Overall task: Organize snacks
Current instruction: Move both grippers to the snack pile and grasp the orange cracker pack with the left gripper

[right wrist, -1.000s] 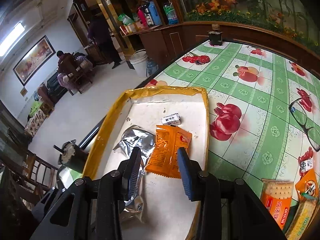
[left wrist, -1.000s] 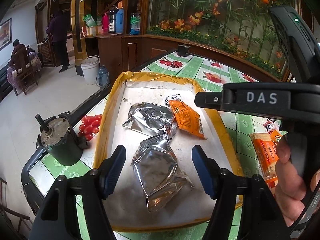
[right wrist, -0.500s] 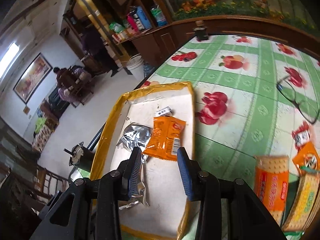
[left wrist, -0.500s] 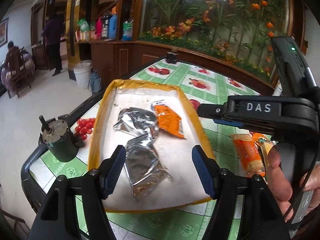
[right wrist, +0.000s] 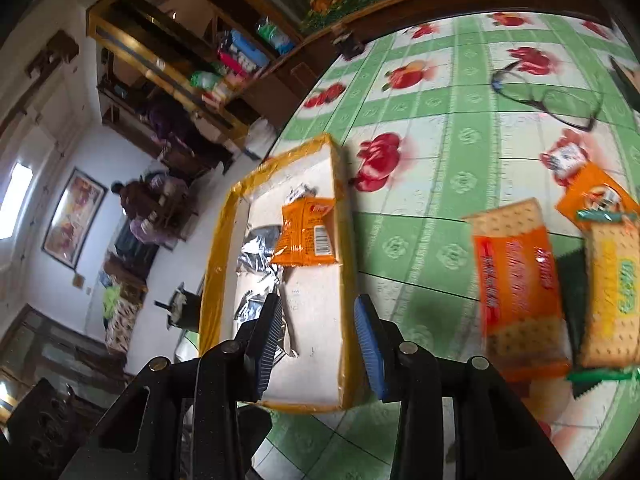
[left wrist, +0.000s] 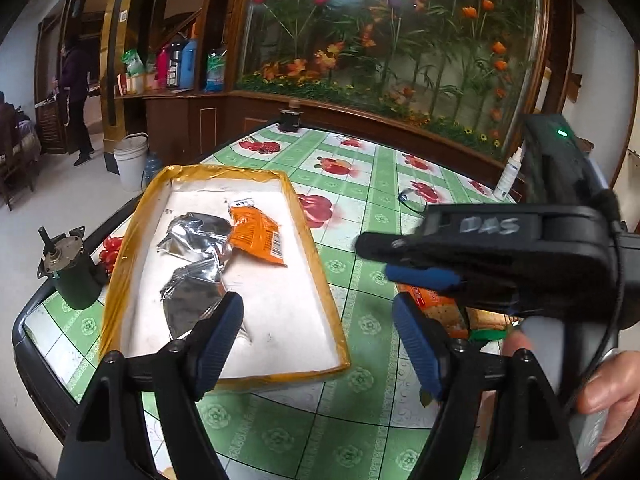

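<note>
Left wrist view gives me my left gripper [left wrist: 316,332] with jaws wide and just opened further, empty above the tray [left wrist: 316,252] holding two silver packets [left wrist: 196,236] and an orange packet [left wrist: 258,236]. My right gripper [right wrist: 320,340] stands part open, empty, near the orange cracker pack [right wrist: 516,280].

A table [left wrist: 360,200] covered in a green-and-white cloth printed with red fruit stands before a curved wooden counter [left wrist: 360,120]. Behind the counter, a glass panel [left wrist: 380,28] shows orange and red flowers. To the left, dark wooden shelves [left wrist: 168,80] hold bottles. A white bucket [left wrist: 130,160] sits on the pale floor [left wrist: 60,200]. A framed picture [right wrist: 74,218] hangs on a white wall.
</note>
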Demonstrator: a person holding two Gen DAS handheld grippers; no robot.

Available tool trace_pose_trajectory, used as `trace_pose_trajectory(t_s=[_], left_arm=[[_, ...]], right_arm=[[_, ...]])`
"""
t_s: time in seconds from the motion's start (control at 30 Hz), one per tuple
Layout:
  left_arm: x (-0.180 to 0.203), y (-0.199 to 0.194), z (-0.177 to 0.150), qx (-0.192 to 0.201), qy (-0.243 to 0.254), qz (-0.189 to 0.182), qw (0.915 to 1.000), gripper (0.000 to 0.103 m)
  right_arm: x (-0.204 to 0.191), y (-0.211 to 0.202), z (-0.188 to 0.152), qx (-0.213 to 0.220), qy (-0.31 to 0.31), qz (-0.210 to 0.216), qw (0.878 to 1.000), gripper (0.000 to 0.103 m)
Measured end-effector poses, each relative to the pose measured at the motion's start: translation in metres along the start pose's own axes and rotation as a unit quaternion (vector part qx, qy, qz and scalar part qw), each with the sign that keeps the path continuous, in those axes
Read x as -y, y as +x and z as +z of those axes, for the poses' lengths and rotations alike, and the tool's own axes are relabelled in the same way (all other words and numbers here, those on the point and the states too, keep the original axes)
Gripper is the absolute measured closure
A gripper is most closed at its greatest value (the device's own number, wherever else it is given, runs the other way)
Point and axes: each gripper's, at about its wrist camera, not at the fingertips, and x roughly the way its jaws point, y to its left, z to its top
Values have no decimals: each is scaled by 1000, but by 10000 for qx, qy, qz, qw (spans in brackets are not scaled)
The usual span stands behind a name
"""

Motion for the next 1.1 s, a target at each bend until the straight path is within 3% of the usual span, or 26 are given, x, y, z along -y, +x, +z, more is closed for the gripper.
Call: trace_pose_trajectory(t_s=[0.07, 0.27, 0.43, 0.53, 0.6, 0.73, 0.83, 0.93, 1.1], left_arm=[[-2, 1, 0, -37, -19, 34, 10000, 27], [-2, 4, -4, -136, -62, -6, 9999, 27], [10, 7, -6, -210, 110, -94, 9997, 27], [22, 10, -8, -296, 280, -169, 9990, 26], [31, 13, -9, -348, 412, -226, 9983, 26], [56, 28, -8, -561, 700, -396, 9952, 22], [77, 47, -4, -785, 848, -547, 9918, 22], [96, 74, 4, -1114, 859, -637, 9880, 22], [113, 110, 13, -1339, 809, -381, 9870, 22]], right_arm=[[11, -13, 0, 104, 190, 101, 9997, 62], [36, -54, 3, 742, 185, -214, 9968, 62], [69, -74, -1, 766, 616, 496, 9939, 62], [84, -89, -1, 795, 741, 658, 9919, 60], [92, -101, 0, 850, 557, 456, 9938, 41], [111, -127, -1, 1009, -10, -169, 9947, 41], [133, -141, -1, 1099, -3, -440, 9930, 41], [157, -148, 0, 1217, 360, -385, 9912, 41], [161, -155, 2, 1280, 444, -239, 9905, 41]])
